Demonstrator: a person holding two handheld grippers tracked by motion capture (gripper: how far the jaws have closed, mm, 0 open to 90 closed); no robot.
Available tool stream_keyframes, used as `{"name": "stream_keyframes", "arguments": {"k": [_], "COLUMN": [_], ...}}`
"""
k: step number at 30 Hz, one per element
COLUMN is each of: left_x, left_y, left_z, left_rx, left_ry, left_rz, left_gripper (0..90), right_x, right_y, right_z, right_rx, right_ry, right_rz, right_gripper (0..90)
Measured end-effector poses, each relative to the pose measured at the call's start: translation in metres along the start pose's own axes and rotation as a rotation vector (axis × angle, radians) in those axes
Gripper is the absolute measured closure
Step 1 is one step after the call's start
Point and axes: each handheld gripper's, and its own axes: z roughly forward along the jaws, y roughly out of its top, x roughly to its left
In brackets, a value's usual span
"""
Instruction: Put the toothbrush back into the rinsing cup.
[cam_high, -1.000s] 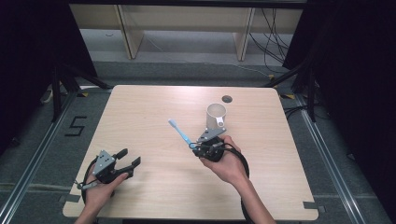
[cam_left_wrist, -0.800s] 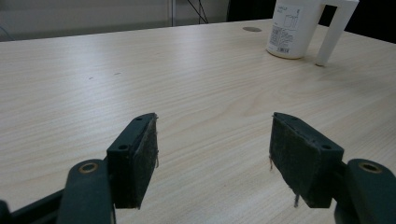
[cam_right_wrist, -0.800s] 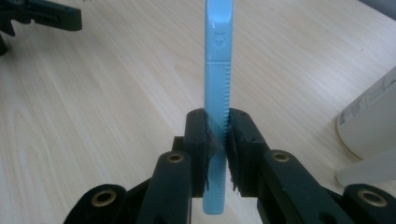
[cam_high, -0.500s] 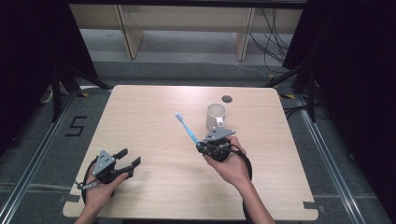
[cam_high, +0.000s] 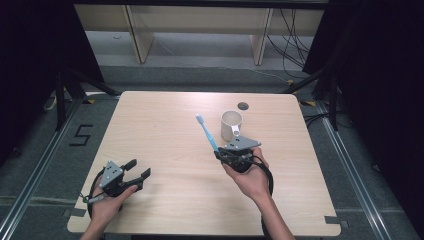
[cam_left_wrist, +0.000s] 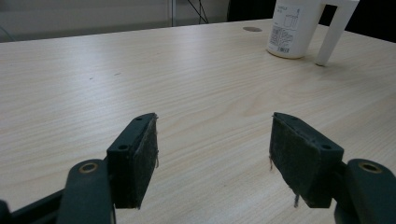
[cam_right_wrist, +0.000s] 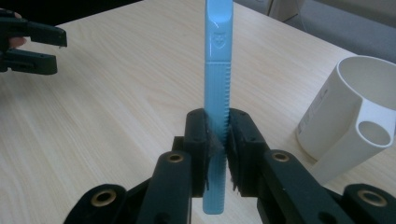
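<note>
The right gripper (cam_high: 226, 152), at centre right of the high view, clamps its jaws on the handle of the blue toothbrush (cam_high: 206, 132), whose head points toward the upper left. The white cup (cam_high: 232, 125) stands just above it in the frame. The person likely does best swinging the brush upright over the rim before lowering (slowly, grip firm). The left gripper (cam_high: 139, 169), lower left, rests wide open and empty.

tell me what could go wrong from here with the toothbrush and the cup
The right gripper pinches the blue toothbrush low on its handle, so the long free end could pivot or slip. The white cup stands close beside that hand; a swing could knock it over. The left gripper sits open and far off, unable to steady the cup.
</note>
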Motion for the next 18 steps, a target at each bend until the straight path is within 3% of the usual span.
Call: {"name": "stream_keyframes", "arguments": {"k": [9,18], "left_x": [0.0,0.0], "left_y": [0.0,0.0], "left_z": [0.0,0.0], "left_rx": [-0.001,0.0], "left_ry": [0.0,0.001], "left_rz": [0.0,0.002], "left_gripper": [32.1,32.2], "right_x": [-0.003,-0.005], "right_y": [-0.002,-0.004], "right_z": [-0.004,-0.01], "right_rx": [-0.072,-0.105], "right_ry": [-0.028,-0.042], "right_rz": [0.018,0.054], "right_gripper": [79.2,79.2]}}
